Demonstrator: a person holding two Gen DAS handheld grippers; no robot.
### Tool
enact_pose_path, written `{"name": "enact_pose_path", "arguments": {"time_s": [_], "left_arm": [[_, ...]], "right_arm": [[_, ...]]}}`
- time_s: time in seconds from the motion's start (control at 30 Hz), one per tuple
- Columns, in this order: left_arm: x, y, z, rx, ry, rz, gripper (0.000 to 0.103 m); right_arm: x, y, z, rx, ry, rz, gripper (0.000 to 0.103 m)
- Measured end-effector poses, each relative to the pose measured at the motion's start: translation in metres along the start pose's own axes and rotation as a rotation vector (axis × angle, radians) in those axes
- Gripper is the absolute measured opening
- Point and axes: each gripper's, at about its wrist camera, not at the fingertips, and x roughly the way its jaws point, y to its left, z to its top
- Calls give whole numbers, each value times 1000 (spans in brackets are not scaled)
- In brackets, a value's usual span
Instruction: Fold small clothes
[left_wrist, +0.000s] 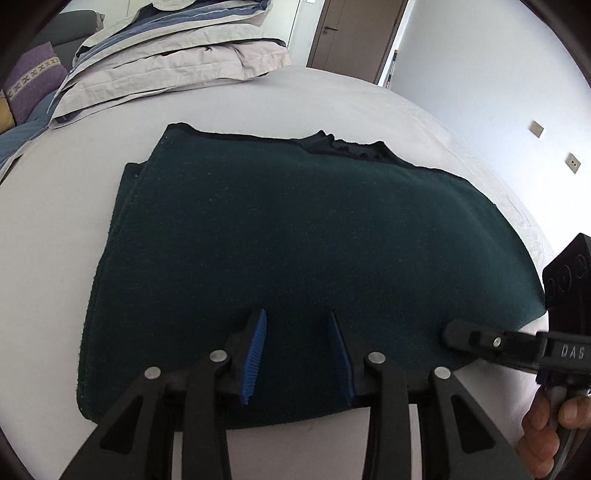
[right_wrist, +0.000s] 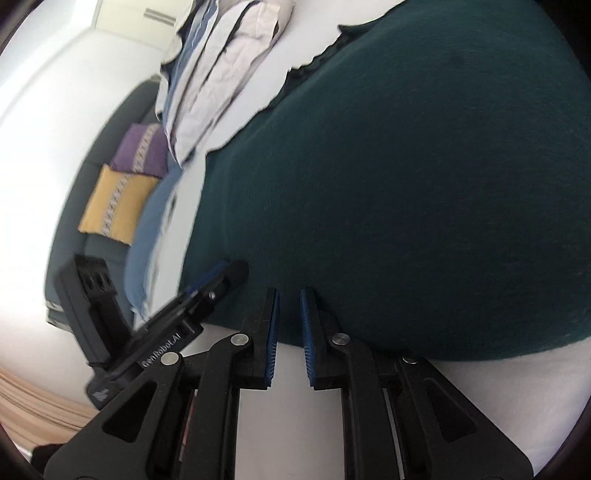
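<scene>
Left wrist view. Item: dark green garment (left_wrist: 295, 258), folded into a broad block, lying flat on the white bed (left_wrist: 55, 258) and reaching close to its near edge; a black-trimmed neckline shows along its far edge. Left gripper (left_wrist: 297, 354): blue-padded fingers spread, poised over the near part of the garment, nothing pinched between them. Right gripper (left_wrist: 452, 334): enters from the right, tip at the garment's near right part; a hand (left_wrist: 546, 424) holds its handle at the lower right. Whether it touches the cloth cannot be told. Beyond the garment, toward the far left corner of the bed: a stack of folded grey and blue bedding (left_wrist: 166, 62) and a purple cushion (left_wrist: 31, 81). A brown door (left_wrist: 354, 33) stands in the far wall.

Right wrist view (blurred). Garment (right_wrist: 406, 184) fills the upper right, its near hem just at the bed's edge. Right gripper (right_wrist: 290, 325): pads a narrow gap apart, tips at the hem, no cloth seen between them. Left gripper (right_wrist: 229, 275): comes in from the left, tip over the garment's edge. Left side: bedding (right_wrist: 221, 74), purple cushion (right_wrist: 142, 151), yellow cushion (right_wrist: 114, 203).
</scene>
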Motion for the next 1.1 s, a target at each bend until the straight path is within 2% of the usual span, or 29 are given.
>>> {"name": "enact_pose_path", "arguments": {"time_s": [0.17, 0.33, 0.47, 0.57, 0.7, 0.93, 1.03, 1.1], "left_arm": [[-3, 8, -1, -1, 5, 4, 38], [-1, 4, -2, 18, 1, 21, 38], [-1, 6, -2, 20, 2, 19, 38], [-1, 5, -1, 22, 2, 20, 38], [-1, 5, -1, 17, 3, 15, 38], [-7, 14, 0, 5, -2, 18, 38], [-10, 26, -3, -10, -10, -9, 38], [-13, 36, -6, -24, -16, -41, 38]], "right_arm": [[-57, -51, 14, 103, -148, -35, 11], [-130, -97, 13, 214, -302, -94, 11], [-170, -108, 8, 258, -381, -168, 12], [-184, -95, 13, 230, -400, -165, 15], [-159, -54, 27, 145, -348, -115, 15], [-49, 32, 62, -13, -174, -40, 15], [-3, 42, 71, -42, -103, -39, 16], [17, 31, 73, -32, -71, -70, 16]]}}
